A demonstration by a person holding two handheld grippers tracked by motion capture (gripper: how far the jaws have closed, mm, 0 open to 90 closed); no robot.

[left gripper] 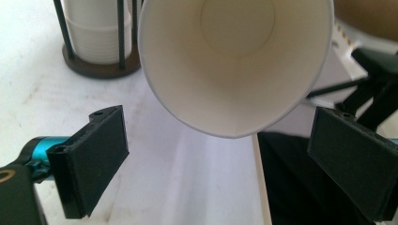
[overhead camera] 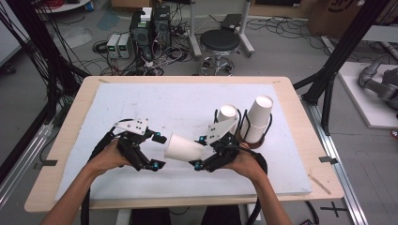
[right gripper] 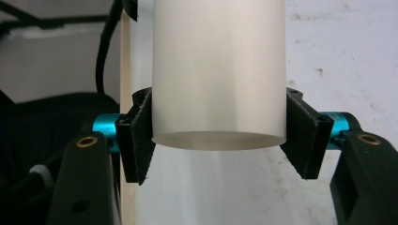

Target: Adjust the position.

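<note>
High view down over the table [overhead camera: 141,101]; both gripper views close (sharing the paper cup [overhead camera: 184,149]).

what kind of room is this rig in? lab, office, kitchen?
Most likely a robotics or engineering lab. Behind the light wooden table with its white foam mat stand black computer towers amid loose cables on the grey floor, a round black stool, and black metal frame struts.

In the right gripper view the paper cup [right gripper: 218,70] is cut off at twelve o'clock so its mouth is unseen, while in the left gripper view its rim [left gripper: 234,65] runs past the top edge and the cup stack [left gripper: 96,33] at eleven o'clock loses its upper part.
</note>
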